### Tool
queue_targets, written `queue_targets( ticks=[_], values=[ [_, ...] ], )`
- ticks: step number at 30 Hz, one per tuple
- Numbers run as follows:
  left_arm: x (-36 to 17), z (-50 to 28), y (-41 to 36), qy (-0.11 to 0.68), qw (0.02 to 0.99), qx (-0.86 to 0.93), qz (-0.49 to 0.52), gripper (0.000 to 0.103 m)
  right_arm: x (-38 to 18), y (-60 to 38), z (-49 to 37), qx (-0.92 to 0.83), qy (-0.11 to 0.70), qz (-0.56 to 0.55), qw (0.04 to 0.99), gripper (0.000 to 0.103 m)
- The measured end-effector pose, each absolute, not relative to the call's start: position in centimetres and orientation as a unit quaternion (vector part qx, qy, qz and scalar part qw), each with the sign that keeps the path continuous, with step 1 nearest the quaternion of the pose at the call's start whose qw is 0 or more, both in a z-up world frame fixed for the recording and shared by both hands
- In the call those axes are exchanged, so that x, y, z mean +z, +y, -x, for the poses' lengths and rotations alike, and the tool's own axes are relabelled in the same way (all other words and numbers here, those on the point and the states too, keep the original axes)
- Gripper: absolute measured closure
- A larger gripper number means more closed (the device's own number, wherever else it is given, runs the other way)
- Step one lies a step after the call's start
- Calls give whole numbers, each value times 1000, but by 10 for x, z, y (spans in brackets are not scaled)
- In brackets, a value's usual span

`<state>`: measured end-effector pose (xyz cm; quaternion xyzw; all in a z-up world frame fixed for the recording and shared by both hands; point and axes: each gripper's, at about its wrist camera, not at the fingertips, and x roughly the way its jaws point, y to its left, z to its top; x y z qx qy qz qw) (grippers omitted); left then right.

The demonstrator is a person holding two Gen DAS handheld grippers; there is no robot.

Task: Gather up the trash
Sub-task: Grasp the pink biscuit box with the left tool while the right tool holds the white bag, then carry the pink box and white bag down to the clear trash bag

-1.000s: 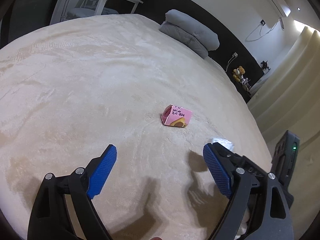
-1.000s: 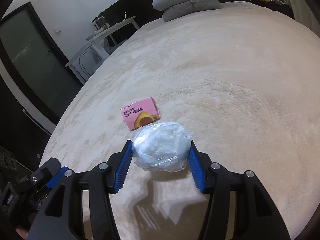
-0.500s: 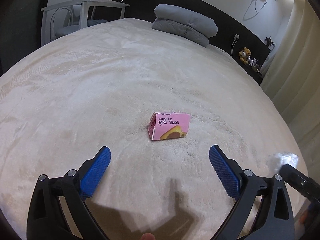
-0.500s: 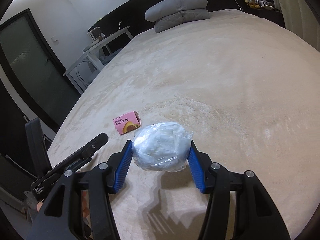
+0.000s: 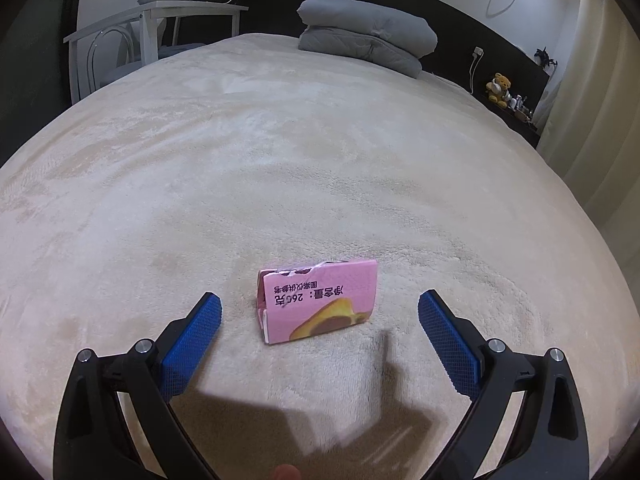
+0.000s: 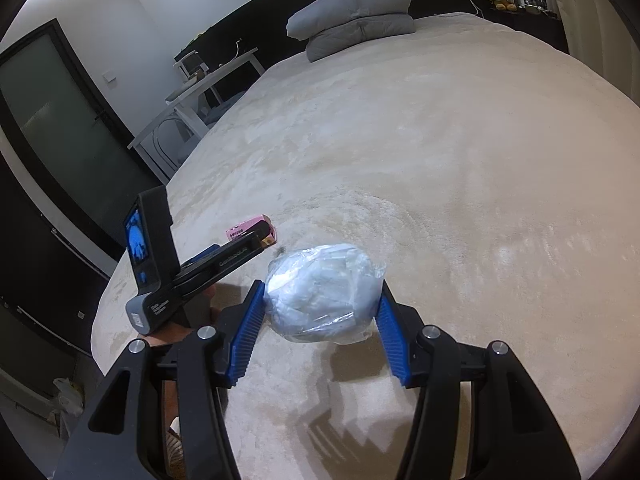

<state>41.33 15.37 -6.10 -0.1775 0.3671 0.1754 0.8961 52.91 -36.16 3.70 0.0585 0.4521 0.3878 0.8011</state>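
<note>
So, big cream bed cover (image 5: 280,168) filling both views, grey folded duvet (image 5: 368,40) way up at the head end. Looks like mid-collection: one piece bagged up, one to go.

Right gripper (image 6: 322,300) clamped on a crumpled clear plastic wad (image 6: 322,290), pads squeezing it from both sides, held a bit above the cover judging by the shadow underneath. Left gripper (image 5: 320,312) spread wide, nothing between the pads, lined up on the pink snack box (image 5: 318,300) that's lying on the cover just ahead and roughly centred in the gap.

Next move, best guess: push forward a touch so the pads bracket the box's short ends, then squeeze gently. Torn top edge, thin card, soft plush underneath, so probably crushes or tips easily.

Hard to tell: no bin or bag for the trash anywhere in view. From the right wrist view, most of the pink box hidden behind the left gripper's body. Can't say what's inside the plastic wad either. Box empty or not? No idea.
</note>
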Motion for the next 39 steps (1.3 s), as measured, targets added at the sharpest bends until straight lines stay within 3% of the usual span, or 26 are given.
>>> queue_targets(
  ticks=[8, 9, 12, 39],
  values=[
    [-68, -432, 163, 379, 882, 205, 192, 10, 36, -357, -530, 391, 457, -55, 797, 49],
    [-69, -434, 161, 382, 882, 205, 185, 22, 35, -357, -529, 391, 458, -52, 797, 49],
    [-70, -436, 158, 389, 880, 213, 172, 40, 32, -355, -530, 386, 462, -50, 797, 49],
    [-4, -306, 124, 294, 926, 136, 192, 41, 25, -378, -518, 359, 424, -56, 830, 49]
  ],
)
